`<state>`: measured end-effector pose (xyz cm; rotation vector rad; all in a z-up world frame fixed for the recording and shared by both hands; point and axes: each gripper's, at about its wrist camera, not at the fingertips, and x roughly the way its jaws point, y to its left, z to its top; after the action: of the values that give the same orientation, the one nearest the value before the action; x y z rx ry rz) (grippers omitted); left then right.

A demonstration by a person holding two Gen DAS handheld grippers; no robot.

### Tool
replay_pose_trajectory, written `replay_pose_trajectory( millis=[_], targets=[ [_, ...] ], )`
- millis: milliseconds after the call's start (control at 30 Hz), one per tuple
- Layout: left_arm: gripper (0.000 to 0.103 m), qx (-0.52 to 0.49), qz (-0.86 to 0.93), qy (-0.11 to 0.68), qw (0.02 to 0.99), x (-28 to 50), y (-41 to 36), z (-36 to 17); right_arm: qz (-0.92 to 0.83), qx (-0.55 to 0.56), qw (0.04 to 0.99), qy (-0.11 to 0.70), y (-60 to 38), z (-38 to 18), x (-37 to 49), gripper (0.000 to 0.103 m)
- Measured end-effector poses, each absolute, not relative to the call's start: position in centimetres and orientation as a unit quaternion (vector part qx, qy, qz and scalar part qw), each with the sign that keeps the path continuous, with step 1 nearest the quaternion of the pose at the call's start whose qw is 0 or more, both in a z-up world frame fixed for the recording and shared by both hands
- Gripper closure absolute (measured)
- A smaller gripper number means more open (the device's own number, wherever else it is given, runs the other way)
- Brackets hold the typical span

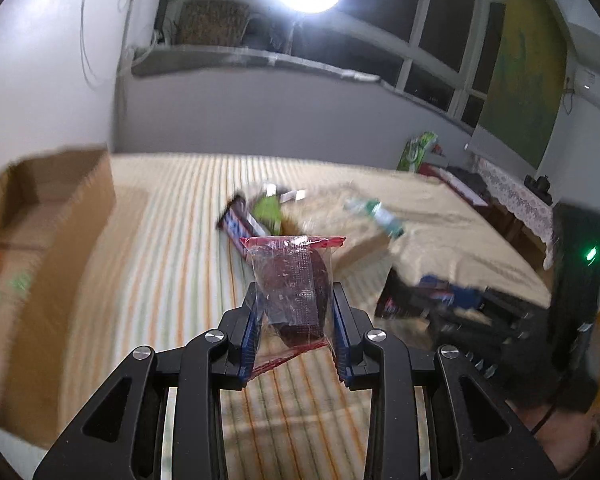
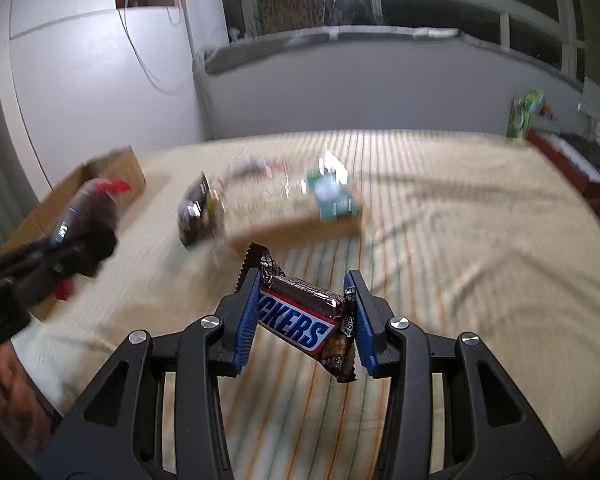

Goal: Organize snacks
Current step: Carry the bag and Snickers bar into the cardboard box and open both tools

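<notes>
Brown Snickers bar (image 2: 300,316) between blue fingers (image 2: 246,320)

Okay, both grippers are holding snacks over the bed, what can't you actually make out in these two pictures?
- Cardboard box, left wrist view: its contents are smeared coloured blobs, cut off by the left edge.
- Pile of snacks, right wrist view: motion blur hides labels and count.
- Snickers bar in the right gripper: a blue pad covers the name's first letters.
- Red-sealed clear packet in the left gripper: dark contents unidentifiable.
</notes>
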<state>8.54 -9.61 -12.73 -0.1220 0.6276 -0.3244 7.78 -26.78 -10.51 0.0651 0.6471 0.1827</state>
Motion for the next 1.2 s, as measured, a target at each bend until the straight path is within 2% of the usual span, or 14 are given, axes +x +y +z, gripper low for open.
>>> replay_pose_trajectory(
  millis=[200,433,800,1200],
  targets=[
    [0.073,-0.026,-0.159,0.221,0.962,5.2,-9.0,-5.0,0.088,0.007,0.97,0.226,-26.0,-1.6,4.2,0.059],
    [0.073,-0.015,-0.157,0.156,0.975,2.0,-7.5,0.4,0.092,-0.007,0.974,0.205,-24.2,0.8,2.4,0.059],
    [0.073,-0.036,-0.147,0.15,0.977,1.3,-4.2,0.0,0.121,-0.029,0.966,0.229,-18.5,-0.2,4.0,0.059],
    [0.073,-0.082,-0.048,0.159,0.983,0.4,6.3,-2.3,0.248,-0.064,0.936,0.241,-5.6,-1.6,5.4,0.059]
  ],
)
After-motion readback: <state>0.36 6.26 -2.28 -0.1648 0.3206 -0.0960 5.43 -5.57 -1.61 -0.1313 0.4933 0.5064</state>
